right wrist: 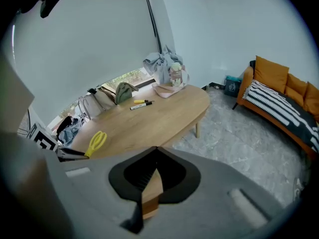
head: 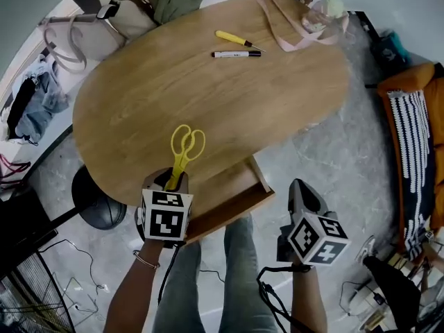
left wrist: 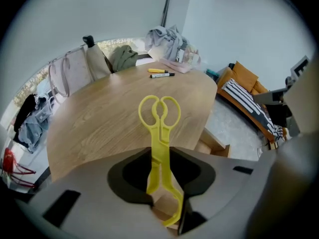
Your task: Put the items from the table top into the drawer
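Scissors: hanging over the table edge, low middle of the frame.
Left gripper: I am pinching the yellow scissors.
Right gripper: I am pressing its jaws together, lower right.

The oval wooden table carried a yellow pen and a white marker, lying just beside each other toward its far side. A pink bag rested on its far right end.

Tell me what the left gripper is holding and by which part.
Yellow plastic scissors, clamped at the blade end by the left gripper; the finger loops point away.
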Tool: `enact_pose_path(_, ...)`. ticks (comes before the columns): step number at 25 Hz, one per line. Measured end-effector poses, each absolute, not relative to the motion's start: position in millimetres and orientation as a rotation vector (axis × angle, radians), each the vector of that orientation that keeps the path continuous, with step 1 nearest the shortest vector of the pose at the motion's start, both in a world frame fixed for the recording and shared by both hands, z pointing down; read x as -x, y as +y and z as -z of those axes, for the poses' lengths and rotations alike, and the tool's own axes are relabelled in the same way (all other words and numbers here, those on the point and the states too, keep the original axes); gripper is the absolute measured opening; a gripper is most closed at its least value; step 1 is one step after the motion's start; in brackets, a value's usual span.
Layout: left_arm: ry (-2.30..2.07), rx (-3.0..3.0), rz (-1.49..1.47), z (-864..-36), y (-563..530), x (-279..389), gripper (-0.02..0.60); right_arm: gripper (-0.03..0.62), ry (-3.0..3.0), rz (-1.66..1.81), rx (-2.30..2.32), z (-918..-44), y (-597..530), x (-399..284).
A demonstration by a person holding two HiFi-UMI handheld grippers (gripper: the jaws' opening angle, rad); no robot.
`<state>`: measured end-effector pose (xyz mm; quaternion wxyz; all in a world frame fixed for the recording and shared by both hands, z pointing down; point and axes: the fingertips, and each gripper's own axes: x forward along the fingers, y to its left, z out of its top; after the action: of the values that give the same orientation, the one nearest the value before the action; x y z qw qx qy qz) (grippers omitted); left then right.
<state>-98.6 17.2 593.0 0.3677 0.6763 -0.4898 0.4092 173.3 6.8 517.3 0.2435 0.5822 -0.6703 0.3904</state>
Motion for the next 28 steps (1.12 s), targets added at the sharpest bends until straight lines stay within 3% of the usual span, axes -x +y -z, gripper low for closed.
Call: enact_pose_path(28, -0.776, -2.042, -1.335, -608.5, 91.2, -9.3, 0.109, 0.005, -1.654, -1.170, -1.878, -517.8, 89.4, -228.7)
